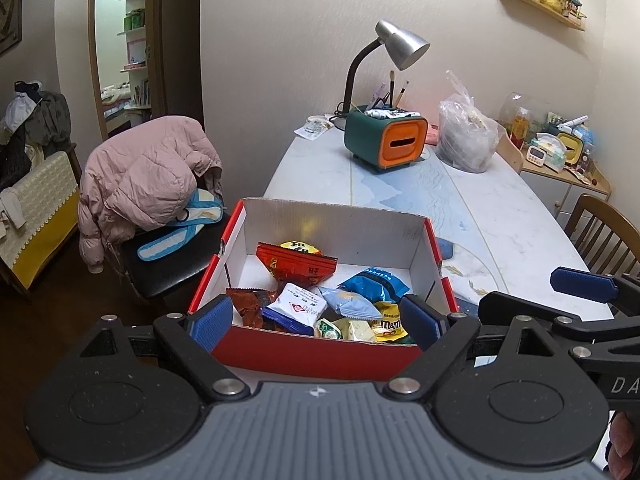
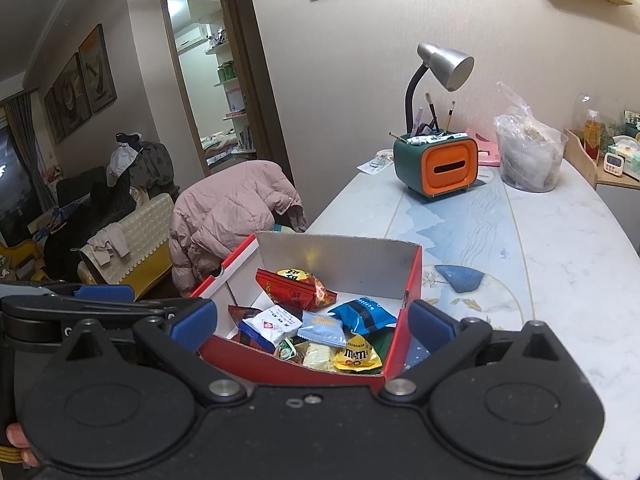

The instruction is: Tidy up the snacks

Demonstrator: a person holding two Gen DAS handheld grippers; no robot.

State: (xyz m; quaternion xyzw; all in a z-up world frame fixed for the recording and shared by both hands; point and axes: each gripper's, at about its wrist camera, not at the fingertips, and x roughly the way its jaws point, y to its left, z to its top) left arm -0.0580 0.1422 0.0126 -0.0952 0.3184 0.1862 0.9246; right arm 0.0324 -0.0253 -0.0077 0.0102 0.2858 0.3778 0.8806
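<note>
Hovering both spread, empty tools (image 1: 316, 322) (image 2: 312, 326) over the box (image 1: 316, 354), I'd pinch these probably light, crinkly packets (image 1: 296, 306) by a sealed edge.

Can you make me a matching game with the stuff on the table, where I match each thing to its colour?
Things:
1. M&M's packet
2. desk lamp shade
3. snack box outside
4. pen holder front

Colours:
A. orange
B. red
C. yellow
D. silver

Right pairs: 1-C, 2-D, 3-B, 4-A.
</note>
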